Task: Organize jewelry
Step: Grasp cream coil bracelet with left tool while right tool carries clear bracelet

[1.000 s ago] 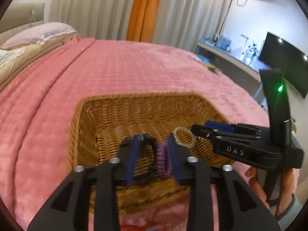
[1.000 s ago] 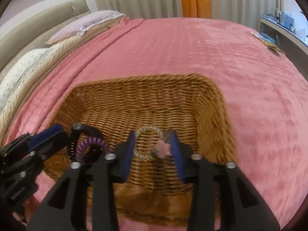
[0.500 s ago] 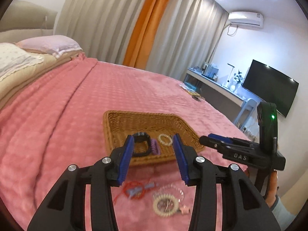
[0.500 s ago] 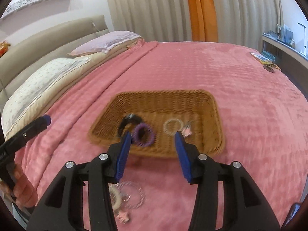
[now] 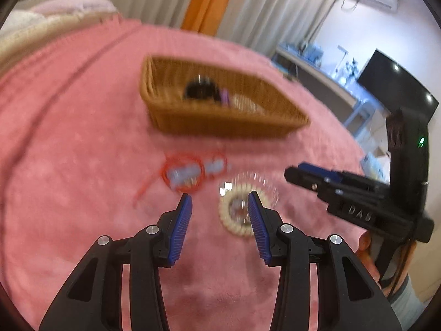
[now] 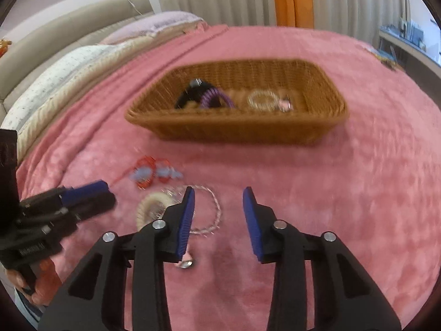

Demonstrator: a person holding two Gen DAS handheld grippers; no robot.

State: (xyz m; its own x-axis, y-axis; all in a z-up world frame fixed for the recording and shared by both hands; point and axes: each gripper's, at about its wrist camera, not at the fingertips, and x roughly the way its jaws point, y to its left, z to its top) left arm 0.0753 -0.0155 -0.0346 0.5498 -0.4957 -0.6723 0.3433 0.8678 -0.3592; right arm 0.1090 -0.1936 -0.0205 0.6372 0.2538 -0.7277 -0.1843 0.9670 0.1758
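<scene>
Woven brown wicker basket (image 6: 237,127), mid-bed on the pink blanket (image 6: 372,193): now holds the black band (image 6: 193,91), purple coil tie (image 6: 216,99) and clear bead bracelet (image 6: 261,100), delivered a moment ago.

Both tools have pulled back toward the near edge.

Left tool (image 5: 217,207): spread, empty.

Right tool (image 6: 219,201): closing, nothing between.

Still loose: red-cord charm (image 6: 151,175), cream coil tie (image 6: 154,207), clear bead necklace (image 6: 212,212).
</scene>
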